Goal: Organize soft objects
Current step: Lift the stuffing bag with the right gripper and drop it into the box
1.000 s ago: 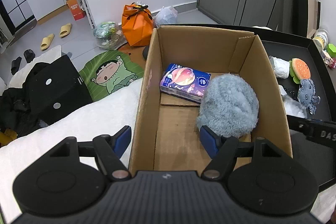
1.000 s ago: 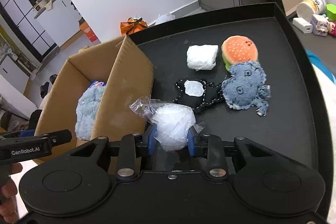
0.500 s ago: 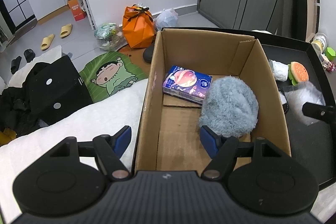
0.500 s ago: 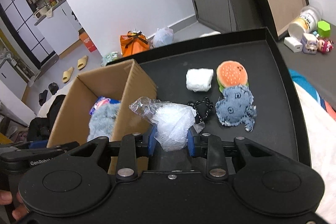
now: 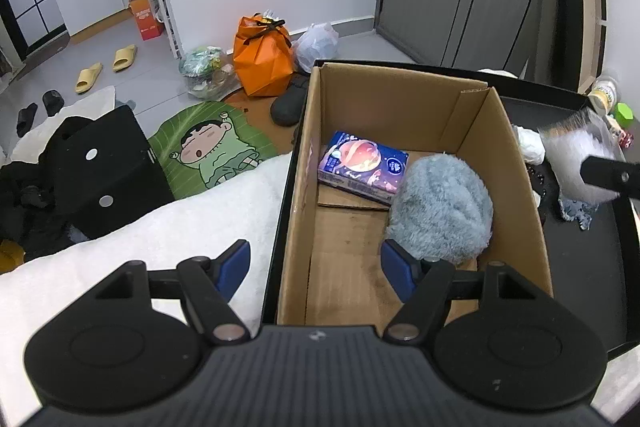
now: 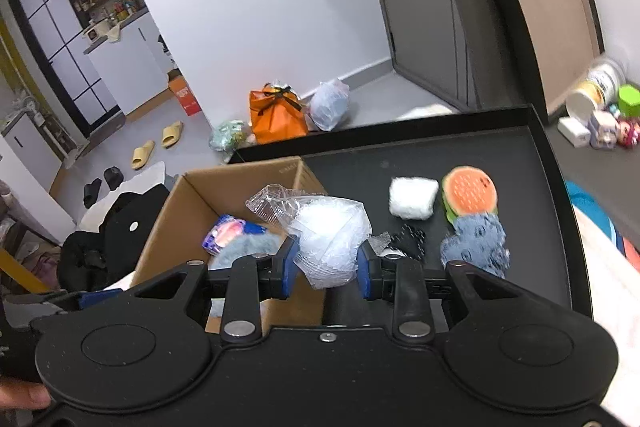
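Observation:
My right gripper is shut on a clear plastic bag of white stuffing, held in the air just right of the cardboard box. That bag shows blurred at the right of the left wrist view. Inside the box lie a fluffy grey-blue plush and a blue tissue pack. My left gripper stands open over the box's near left wall, holding nothing. On the black tray rest a white wad, a burger plush, a denim octopus and a black pouch.
A white blanket lies left of the box. On the floor beyond are an orange bag, a cartoon mat, slippers and a black case. Small toys and a jar stand right of the tray.
My right gripper has risen with the plastic bag, so the tray and box look lower and farther. The left gripper has barely moved.

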The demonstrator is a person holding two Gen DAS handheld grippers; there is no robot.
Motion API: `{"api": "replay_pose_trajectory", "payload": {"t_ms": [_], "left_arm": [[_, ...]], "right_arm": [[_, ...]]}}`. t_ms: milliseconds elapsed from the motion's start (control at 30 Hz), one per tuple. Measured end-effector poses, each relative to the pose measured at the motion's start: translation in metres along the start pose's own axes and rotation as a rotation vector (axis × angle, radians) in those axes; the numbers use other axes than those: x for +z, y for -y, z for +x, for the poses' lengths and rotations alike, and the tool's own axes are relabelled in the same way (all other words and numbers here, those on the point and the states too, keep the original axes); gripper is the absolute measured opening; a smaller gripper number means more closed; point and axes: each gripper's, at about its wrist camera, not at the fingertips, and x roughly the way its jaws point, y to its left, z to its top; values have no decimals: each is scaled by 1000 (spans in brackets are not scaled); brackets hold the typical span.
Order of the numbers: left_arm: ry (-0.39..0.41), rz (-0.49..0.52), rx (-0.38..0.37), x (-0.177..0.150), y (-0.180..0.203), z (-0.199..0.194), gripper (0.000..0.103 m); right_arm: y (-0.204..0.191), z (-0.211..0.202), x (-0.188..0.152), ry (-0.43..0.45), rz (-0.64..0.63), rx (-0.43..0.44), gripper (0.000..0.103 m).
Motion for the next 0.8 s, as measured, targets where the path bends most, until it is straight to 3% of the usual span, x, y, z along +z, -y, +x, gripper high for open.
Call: {"api": "replay_pose_trajectory", "payload": {"t_ms": [467,800], "left_arm": [[24,-35,-58,-6,-12,0,65],[29,-70,-103,-9,-23,6,34]], "right_arm": [[-52,15,17,9,-121,63,30],[-85,32,18,-27,-191,113,30]]}}
